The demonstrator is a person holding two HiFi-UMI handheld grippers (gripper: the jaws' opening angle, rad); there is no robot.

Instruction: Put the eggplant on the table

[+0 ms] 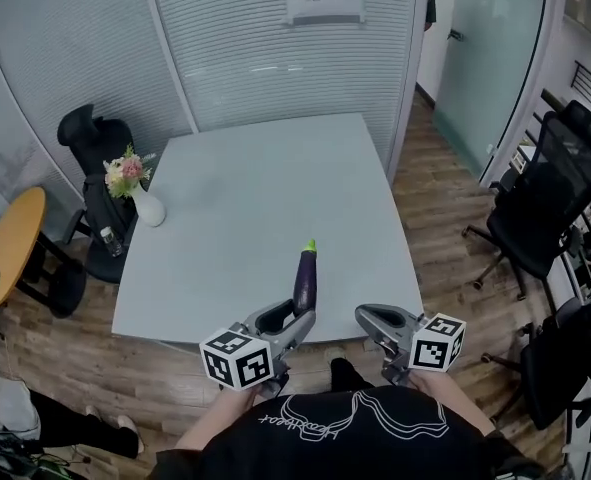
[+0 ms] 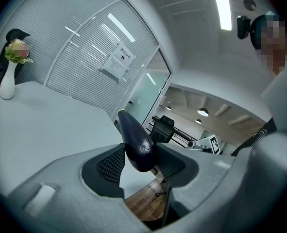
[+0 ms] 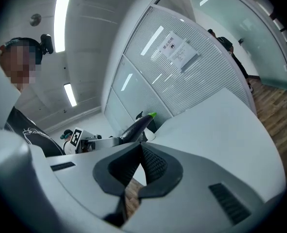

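Note:
A dark purple eggplant (image 1: 305,278) with a green stem tip points away from me, over the near edge of the pale grey table (image 1: 245,188). My left gripper (image 1: 297,320) is shut on its thick end. In the left gripper view the eggplant (image 2: 136,142) is pinched between the two ribbed pads of the left gripper (image 2: 139,161). My right gripper (image 1: 367,318) hovers beside it at the table's near edge, holding nothing. Its jaws meet at the tips in the right gripper view (image 3: 139,152), where the eggplant (image 3: 136,126) shows to the left.
A white vase of flowers (image 1: 140,196) stands at the table's left edge. A black office chair (image 1: 93,148) and a round yellow side table (image 1: 10,243) are on the left. More black chairs (image 1: 550,193) stand on the right. A glass wall is behind.

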